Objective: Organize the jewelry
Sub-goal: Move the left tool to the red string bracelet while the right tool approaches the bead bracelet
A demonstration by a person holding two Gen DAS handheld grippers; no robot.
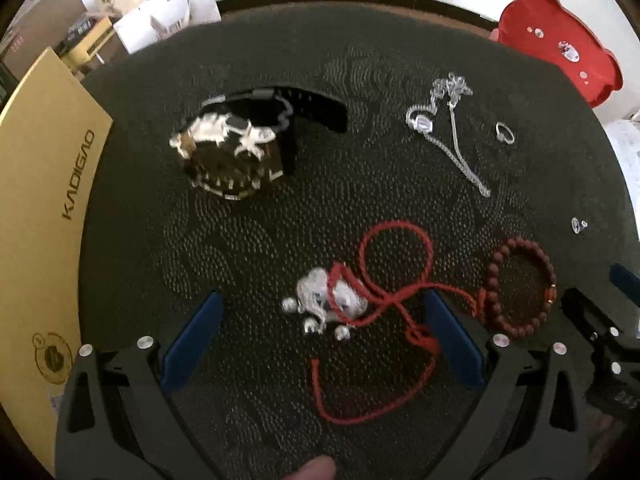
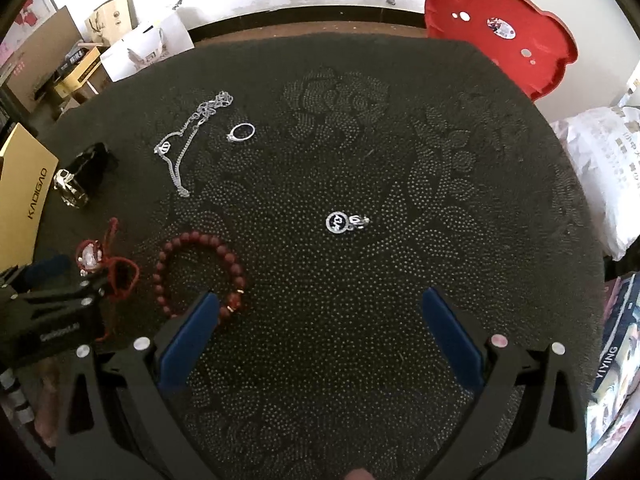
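My left gripper [image 1: 322, 308] is open over a red cord bracelet [image 1: 394, 280] with a silver bell charm [image 1: 324, 304], which lies between its blue fingers. A dark red bead bracelet [image 1: 520, 286] lies just right of it. A watch [image 1: 236, 148] sits far left, a silver chain [image 1: 452, 128] and a ring [image 1: 505, 133] far right. My right gripper [image 2: 320, 312] is open and empty; the bead bracelet [image 2: 200, 272] touches its left finger. A pair of small silver earrings [image 2: 346, 222] lies ahead of it, the ring [image 2: 242, 133] and chain [image 2: 188, 140] beyond.
All lies on a dark dotted mat [image 2: 400, 160]. A red bear-shaped tray [image 2: 500, 28] stands at the far right edge. A tan box marked KADIGAO [image 1: 44, 216] lies along the left. Cardboard boxes [image 2: 80, 60] stand beyond the table.
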